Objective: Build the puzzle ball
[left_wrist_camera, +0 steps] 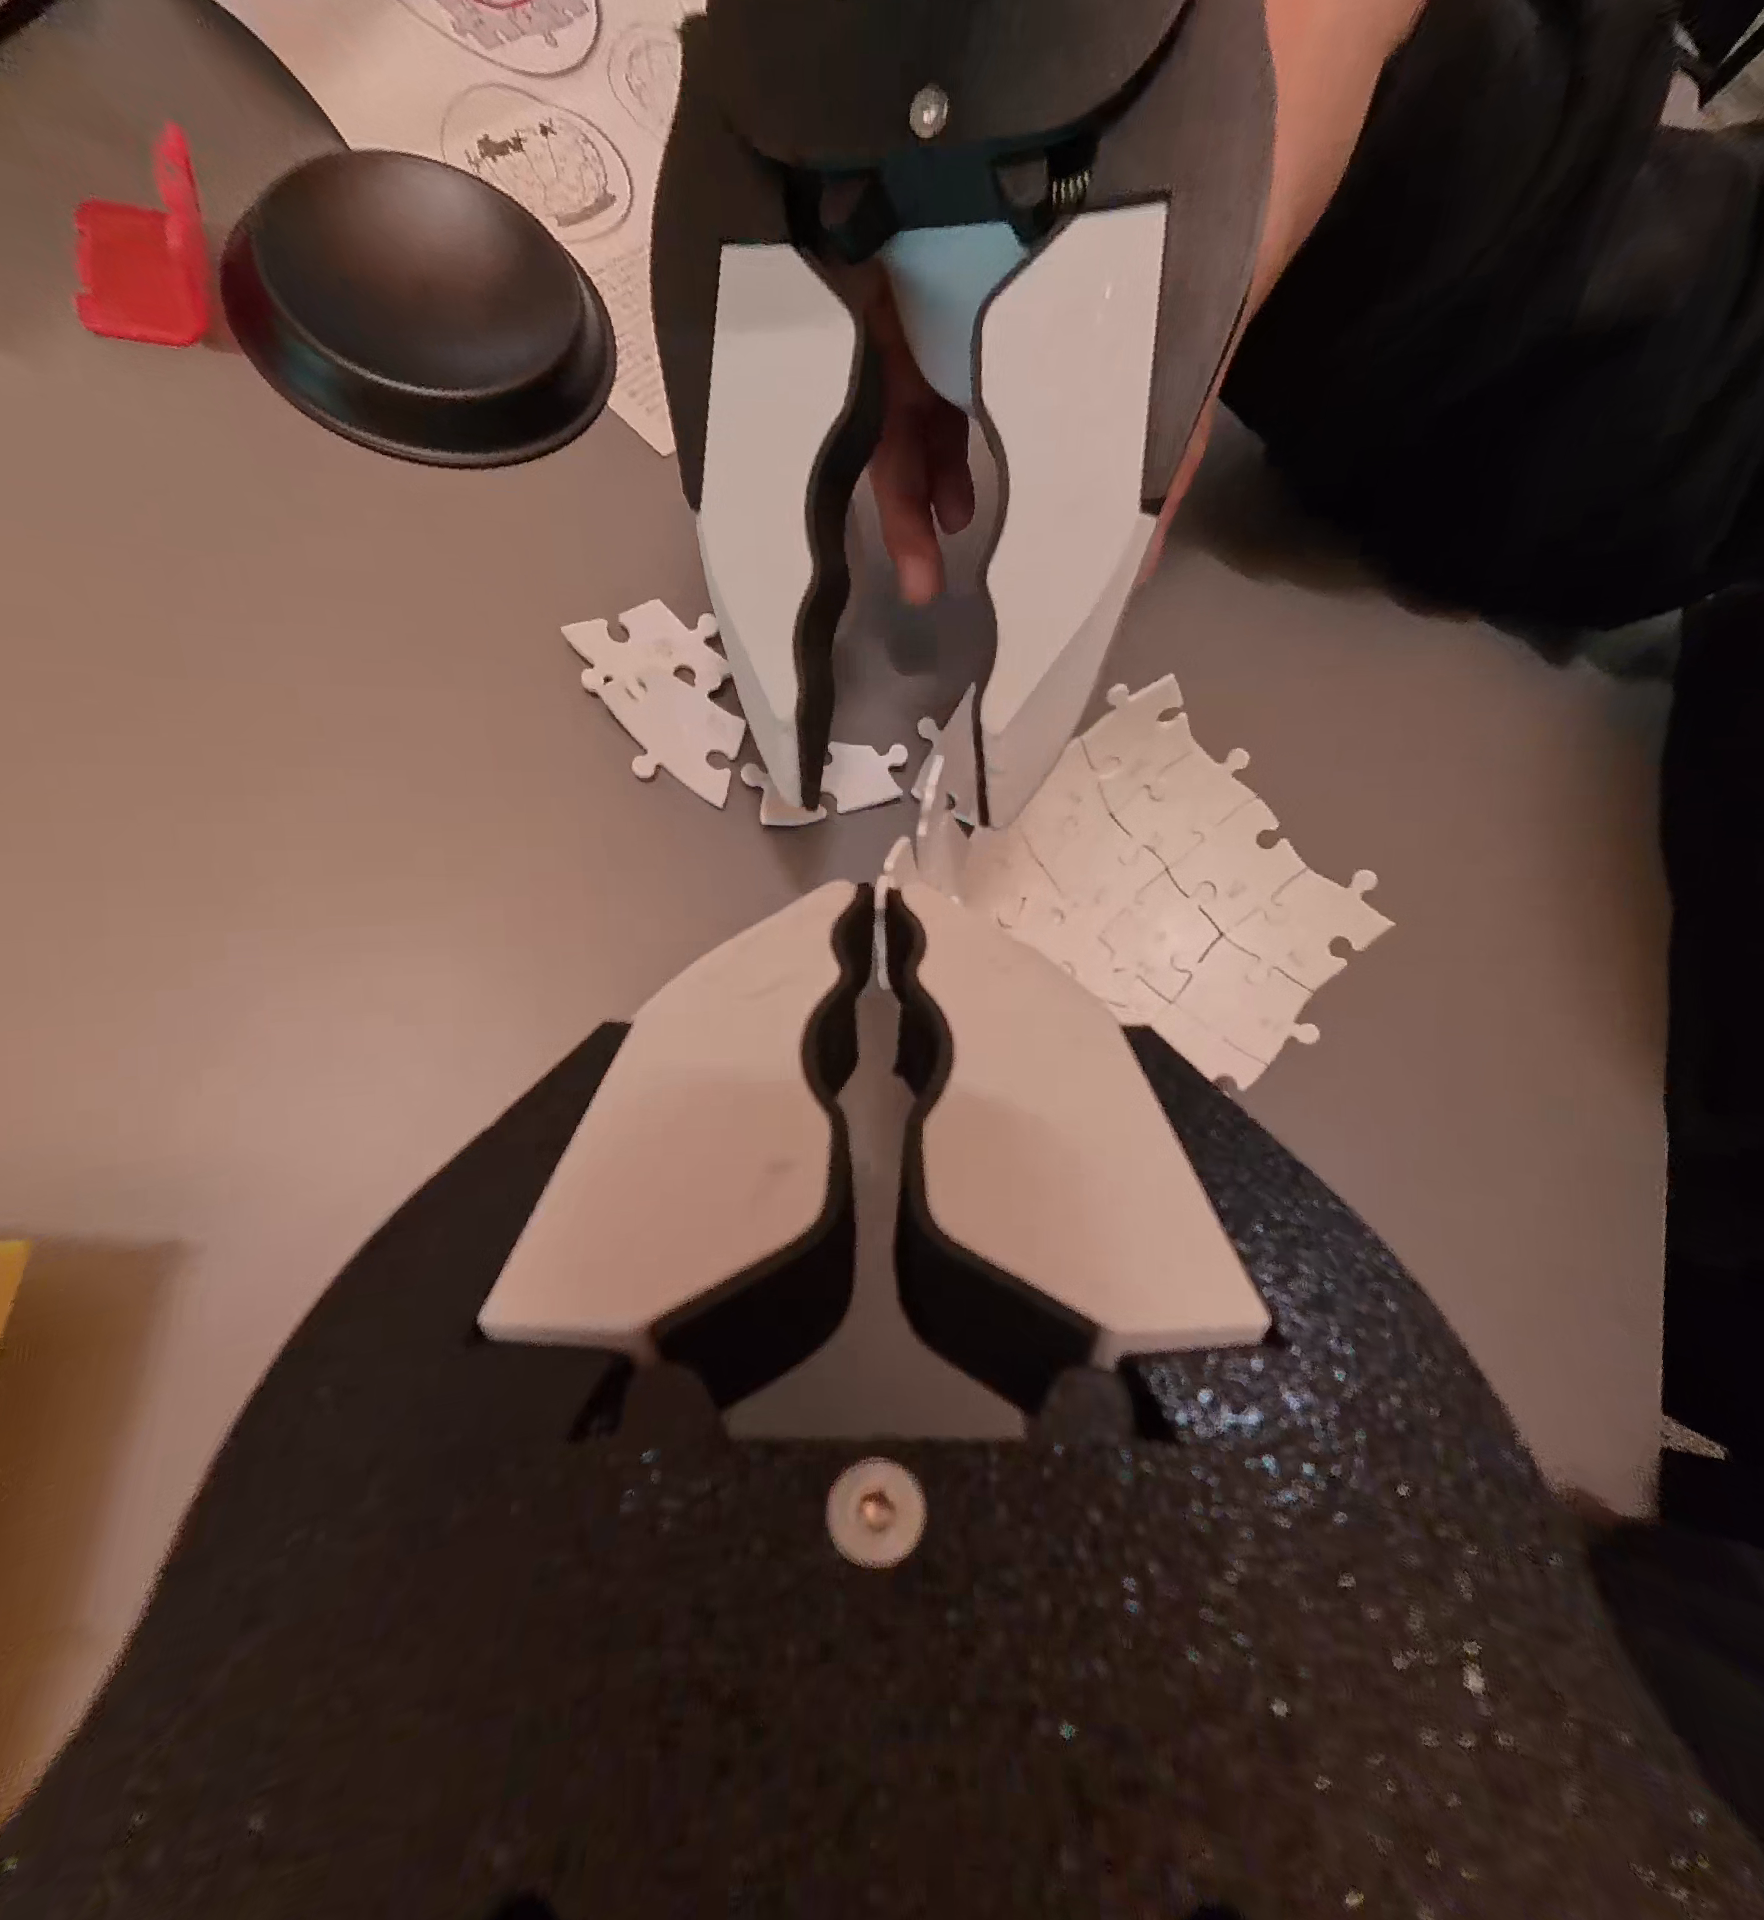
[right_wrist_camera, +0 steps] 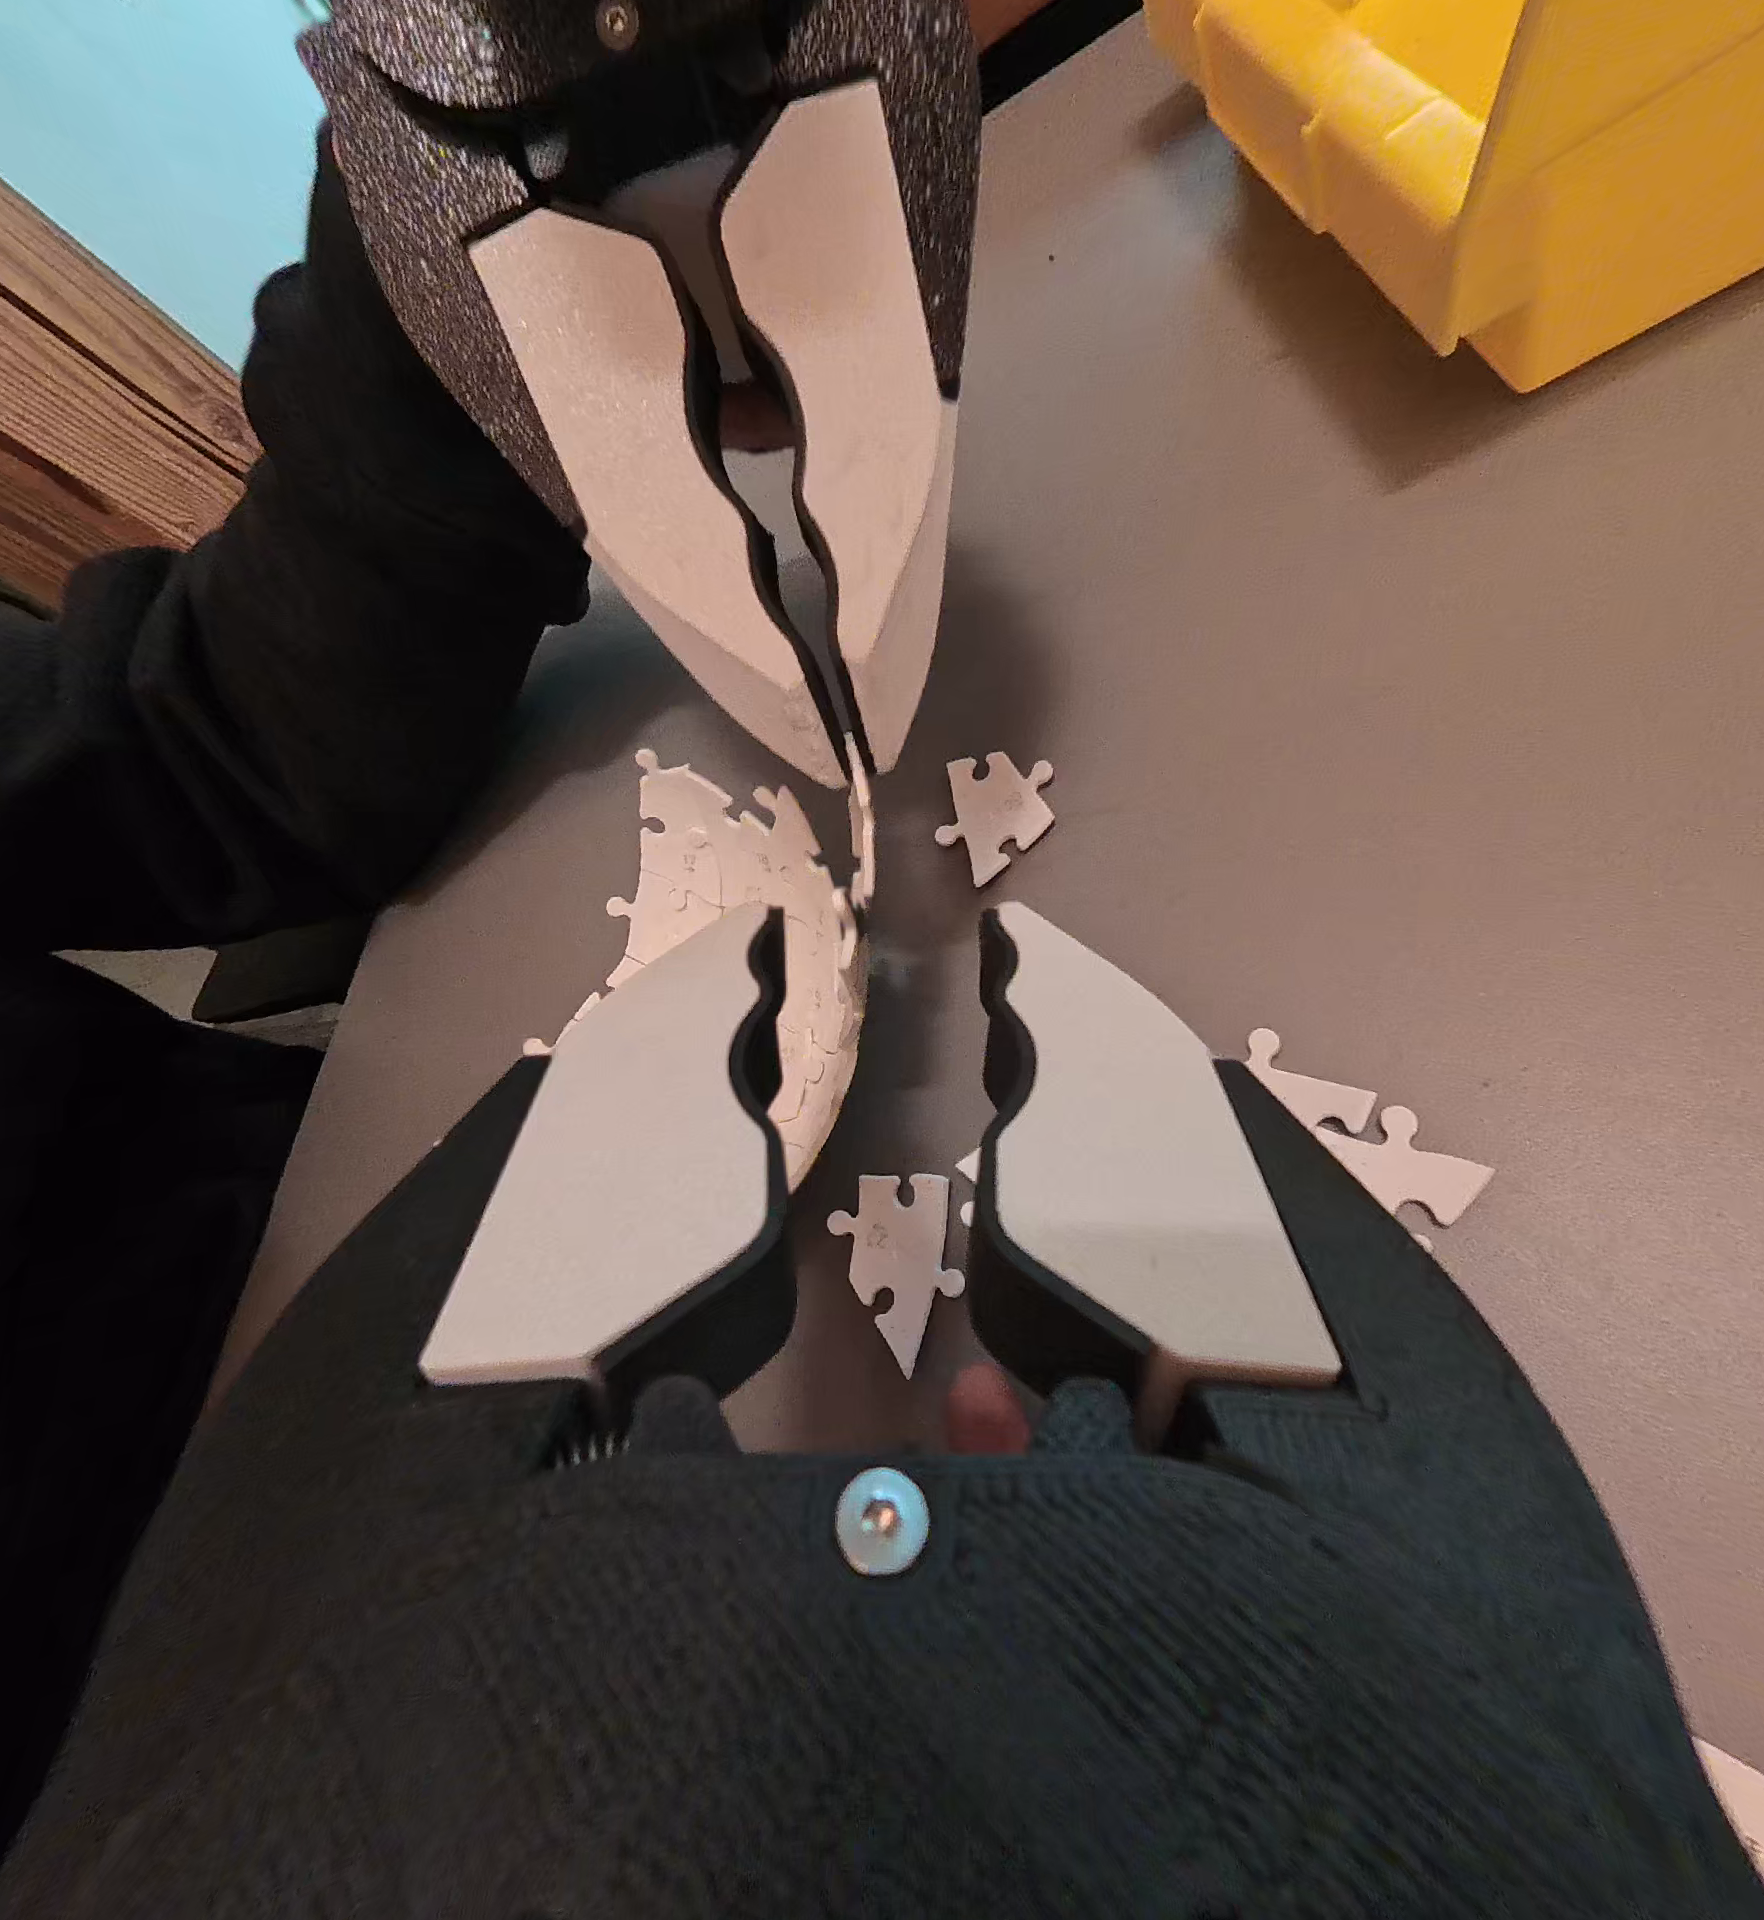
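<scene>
My left gripper (left_wrist_camera: pixel 883 906) is shut on the rim of a curved white section of joined puzzle pieces (left_wrist_camera: pixel 1179 914) and holds it on edge over the grey table. In the right wrist view the left gripper (right_wrist_camera: pixel 857 764) comes in from the top, pinching that section (right_wrist_camera: pixel 722 873). My right gripper (right_wrist_camera: pixel 883 925) is open and empty, with its left finger (right_wrist_camera: pixel 649 1132) in front of the section. It shows opposite in the left wrist view (left_wrist_camera: pixel 899 810). Loose white pieces lie flat: one (right_wrist_camera: pixel 997 816) beyond, one (right_wrist_camera: pixel 904 1257) between my right fingers, and two joined (right_wrist_camera: pixel 1377 1132) to the right.
A black round dish (left_wrist_camera: pixel 410 312), a small red plastic part (left_wrist_camera: pixel 135 260) and a printed paper sheet (left_wrist_camera: pixel 587 135) lie at the far left. A yellow bin (right_wrist_camera: pixel 1532 177) stands on the table's other side. More loose pieces (left_wrist_camera: pixel 660 696) lie by the right gripper. Dark sleeves (right_wrist_camera: pixel 286 675) flank both grippers. Only a small space, under 4 cm, lies between the two pairs of fingers.
</scene>
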Tool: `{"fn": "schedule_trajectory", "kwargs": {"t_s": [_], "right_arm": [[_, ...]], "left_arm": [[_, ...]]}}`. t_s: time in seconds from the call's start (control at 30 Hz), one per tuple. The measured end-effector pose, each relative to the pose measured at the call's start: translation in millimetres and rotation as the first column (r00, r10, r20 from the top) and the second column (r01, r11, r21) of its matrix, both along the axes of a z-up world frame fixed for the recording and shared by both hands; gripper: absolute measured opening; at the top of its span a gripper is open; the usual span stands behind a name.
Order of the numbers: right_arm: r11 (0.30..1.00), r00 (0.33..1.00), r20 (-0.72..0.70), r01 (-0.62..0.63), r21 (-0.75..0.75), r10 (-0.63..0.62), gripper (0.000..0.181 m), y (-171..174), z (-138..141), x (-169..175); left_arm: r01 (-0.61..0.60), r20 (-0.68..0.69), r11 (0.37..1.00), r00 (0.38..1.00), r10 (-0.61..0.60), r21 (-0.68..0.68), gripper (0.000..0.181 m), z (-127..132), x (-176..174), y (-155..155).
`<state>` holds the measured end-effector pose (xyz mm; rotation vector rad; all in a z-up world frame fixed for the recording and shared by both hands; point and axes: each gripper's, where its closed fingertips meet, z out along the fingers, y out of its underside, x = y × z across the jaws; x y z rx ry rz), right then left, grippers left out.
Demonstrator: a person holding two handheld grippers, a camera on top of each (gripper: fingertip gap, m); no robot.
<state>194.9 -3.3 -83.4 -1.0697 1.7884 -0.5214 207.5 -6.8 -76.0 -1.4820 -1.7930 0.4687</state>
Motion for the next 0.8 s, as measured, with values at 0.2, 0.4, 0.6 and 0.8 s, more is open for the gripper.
{"fn": "schedule_trajectory", "kwargs": {"t_s": [0.2,0.4,0.6,0.8], "right_arm": [[0.998,0.999,-0.035,-0.009,0.063,0.011,0.035,9,-7,2],[0.996,0.995,-0.100,-0.022,0.086,0.031,0.035,16,-17,-3],[0.995,0.990,-0.123,-0.053,0.080,0.062,0.036,21,-28,2],[0.999,0.996,-0.087,-0.034,0.027,0.036,0.040,12,-18,4]], "left_arm": [[0.002,0.024,1.000,1.000,-0.001,-0.025,0.001,0,0,-1],[-0.013,0.039,1.000,0.999,0.014,-0.028,0.001,0,4,-1],[-0.042,0.073,0.999,0.996,0.045,-0.034,0.001,3,8,0],[-0.040,0.086,0.997,0.995,0.046,-0.070,0.001,6,7,3]]}}
